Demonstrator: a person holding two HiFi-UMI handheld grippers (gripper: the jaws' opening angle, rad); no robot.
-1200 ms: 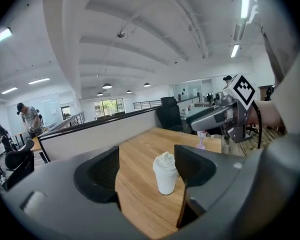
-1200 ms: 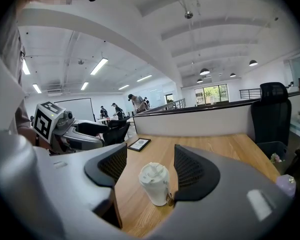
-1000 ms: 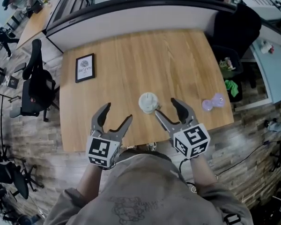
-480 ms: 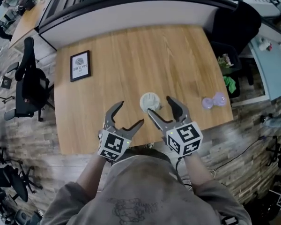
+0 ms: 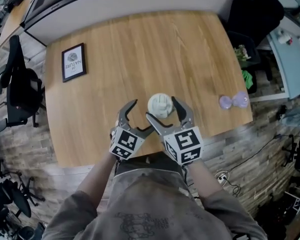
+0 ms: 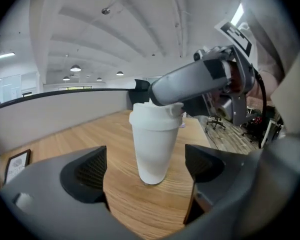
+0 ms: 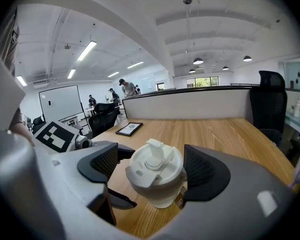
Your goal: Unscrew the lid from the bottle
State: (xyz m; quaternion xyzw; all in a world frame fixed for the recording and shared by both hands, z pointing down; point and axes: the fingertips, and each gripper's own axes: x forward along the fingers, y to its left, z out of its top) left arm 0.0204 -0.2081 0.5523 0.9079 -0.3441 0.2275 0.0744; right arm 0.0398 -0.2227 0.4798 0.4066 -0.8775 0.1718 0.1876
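Two tools, left gripper (image 5: 140, 116) and right gripper (image 5: 161, 108), frame a white bottle (image 5: 159, 105) near the bench's (image 5: 140, 49) front edge in the head view. Left gripper view: jaws just opened wide, bottle upright ahead between them, untouched. Right gripper view: jaws just opened, standing apart around the lid (image 7: 154, 168).
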